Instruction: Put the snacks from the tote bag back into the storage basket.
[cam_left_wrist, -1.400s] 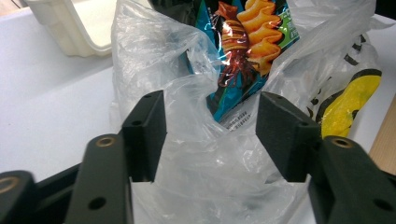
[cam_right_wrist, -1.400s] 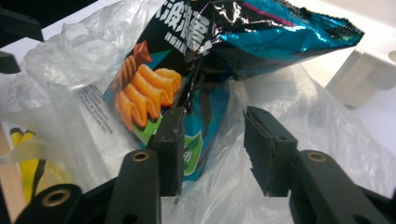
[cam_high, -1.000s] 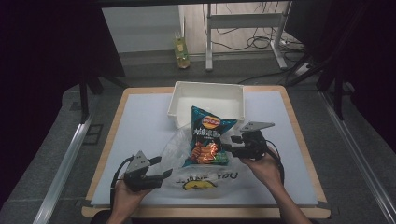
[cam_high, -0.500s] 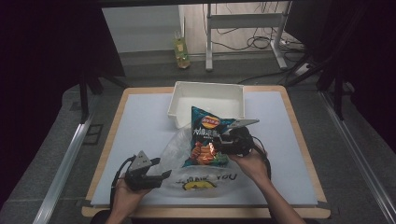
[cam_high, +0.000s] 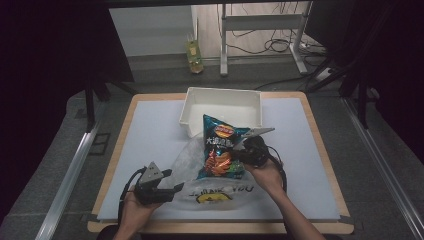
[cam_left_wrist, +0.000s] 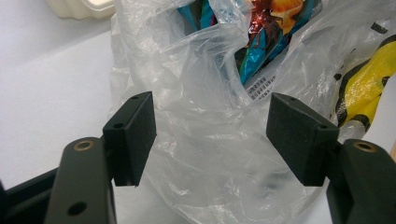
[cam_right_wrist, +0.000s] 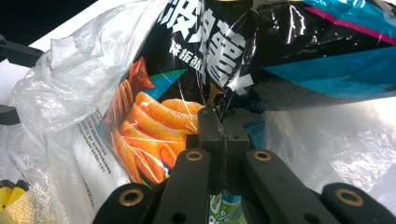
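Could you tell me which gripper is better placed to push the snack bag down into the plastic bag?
The right gripper: its jaws have just closed, pinching the snack bag. The left gripper stands open around the plastic bag.

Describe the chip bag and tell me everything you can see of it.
The chip bag is glossy foil, teal and black, with white characters and pictured orange snacks. It stands tilted, its lower part inside the clear plastic bag, its top leaning toward the white bin. The right gripper pinches a fold of its side with its jaws shut, creasing the foil.
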